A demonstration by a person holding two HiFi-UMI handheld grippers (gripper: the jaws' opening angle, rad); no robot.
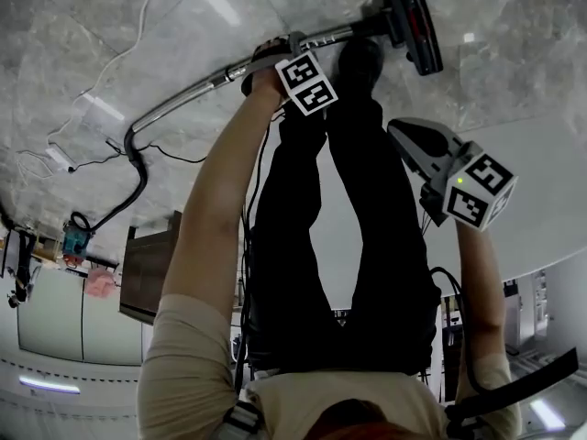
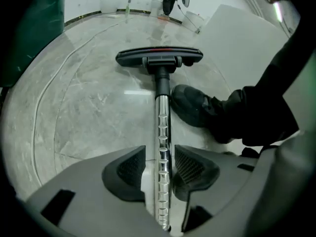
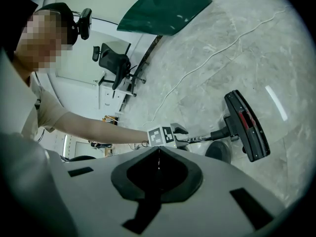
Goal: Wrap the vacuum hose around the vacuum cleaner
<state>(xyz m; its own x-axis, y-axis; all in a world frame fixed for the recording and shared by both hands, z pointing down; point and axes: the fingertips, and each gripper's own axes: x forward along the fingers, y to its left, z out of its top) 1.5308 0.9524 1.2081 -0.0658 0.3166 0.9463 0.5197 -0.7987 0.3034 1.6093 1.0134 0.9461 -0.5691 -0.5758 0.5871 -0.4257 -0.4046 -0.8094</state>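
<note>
right, left gripper point(image 2: 160, 168) first: fingers spread, with the notched metal tube point(image 2: 163, 117) standing between the pads. there's a sliver of gap on each side, nothing pinched. the tube runs straight ahead to the floor head point(image 2: 159, 57), which lies flat on the marble floor point(image 2: 94, 102). a black shoe point(image 2: 190, 104) sits just beside the tube, on its right. over to the right gripper point(image 3: 159, 152): fingers pressed together, nothing in them, up in the air and well apart from the tube. in the head view the tube curves at its other end into the black hose point(image 1: 138, 186), which trails loose across the floor toward a teal thing point(image 1: 75, 238) at the left.
</note>
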